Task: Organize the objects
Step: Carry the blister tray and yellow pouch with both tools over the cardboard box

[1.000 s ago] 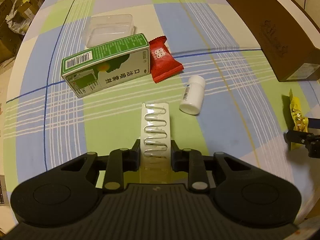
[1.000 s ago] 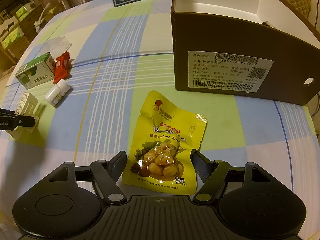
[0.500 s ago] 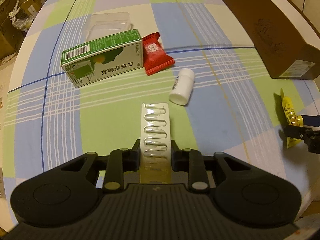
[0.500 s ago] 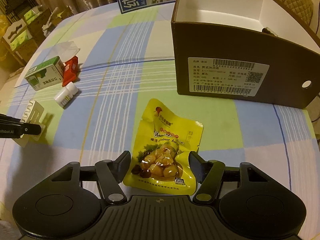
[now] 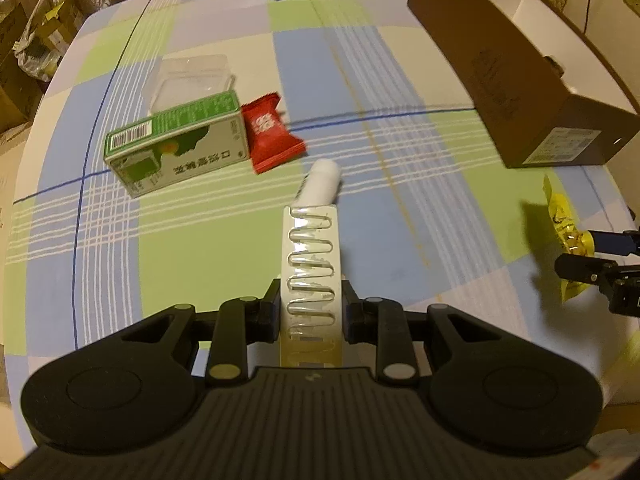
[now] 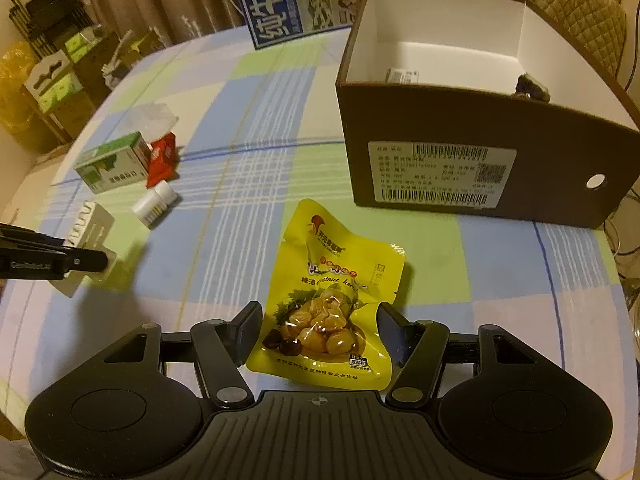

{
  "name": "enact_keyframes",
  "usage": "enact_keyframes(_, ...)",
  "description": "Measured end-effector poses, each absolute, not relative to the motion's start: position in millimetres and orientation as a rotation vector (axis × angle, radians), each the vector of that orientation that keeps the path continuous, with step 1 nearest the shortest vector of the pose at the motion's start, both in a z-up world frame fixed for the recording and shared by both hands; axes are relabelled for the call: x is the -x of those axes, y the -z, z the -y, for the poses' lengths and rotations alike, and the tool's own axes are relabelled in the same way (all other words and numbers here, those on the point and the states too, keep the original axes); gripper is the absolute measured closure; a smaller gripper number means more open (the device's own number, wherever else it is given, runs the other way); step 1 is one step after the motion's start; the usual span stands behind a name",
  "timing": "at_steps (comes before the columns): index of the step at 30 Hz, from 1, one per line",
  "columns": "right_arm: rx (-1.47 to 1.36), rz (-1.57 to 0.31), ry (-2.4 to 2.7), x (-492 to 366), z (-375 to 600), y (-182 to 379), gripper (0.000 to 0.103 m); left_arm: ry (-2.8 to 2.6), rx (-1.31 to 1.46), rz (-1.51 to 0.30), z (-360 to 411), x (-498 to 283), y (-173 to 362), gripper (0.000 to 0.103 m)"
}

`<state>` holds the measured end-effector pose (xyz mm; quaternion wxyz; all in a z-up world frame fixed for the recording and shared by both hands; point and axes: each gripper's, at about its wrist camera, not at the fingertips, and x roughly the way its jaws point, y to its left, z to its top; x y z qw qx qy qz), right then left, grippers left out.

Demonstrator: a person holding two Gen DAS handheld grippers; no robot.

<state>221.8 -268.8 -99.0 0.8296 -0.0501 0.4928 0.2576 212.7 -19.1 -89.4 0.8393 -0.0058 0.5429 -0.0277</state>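
While its two black fingers are pressing on the long edges of a clear ribbed blister strip (image 5: pixel 311 268), the left gripper (image 5: pixel 311 312) is closed narrowly on that strip, whose long axis is running straight ahead from the gripper toward the far edge of the table (image 5: pixel 224 236). The strip is thin, stiff plastic with a wavy row of moulded pockets; in the right wrist view it (image 6: pixel 86 224) is showing as a pale card standing on edge, lifted off the checked cloth near the table's left edge.

The right gripper (image 6: pixel 318 332) is standing wider, its fingers (image 6: pixel 248 330) squeezing the lower part of a glossy yellow snack pouch (image 6: pixel 336 292). The pouch is crinkled foil, printed with chestnuts, its long axis pointing away from the gripper toward the brown cardboard box (image 6: pixel 480 168), which is sitting open-topped by the table's right edge, white inside.

Just past the strip's tip, a small white cylindrical bottle (image 5: pixel 320 184) is lying on its side. Beyond it, a red sweet wrapper (image 5: pixel 270 132) is lying against a green-and-white carton (image 5: pixel 176 144), and a clear plastic tub (image 5: pixel 188 80) is sitting behind the carton.
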Motion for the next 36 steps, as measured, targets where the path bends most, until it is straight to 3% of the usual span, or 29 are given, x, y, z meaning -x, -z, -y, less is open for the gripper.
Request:
enact_keyframes(19, 0.02, -0.853, -0.687, -218.3, 310.2, 15.9, 0.044, 0.216, -0.004, -0.957, 104.2, -236.3, 12.9, 0.08)
enact_keyframes(36, -0.084, -0.763, -0.572, -329.7, 376.1, -17.8, 0.043, 0.333, -0.026, -0.845, 208.5, -336.9, -24.7, 0.08)
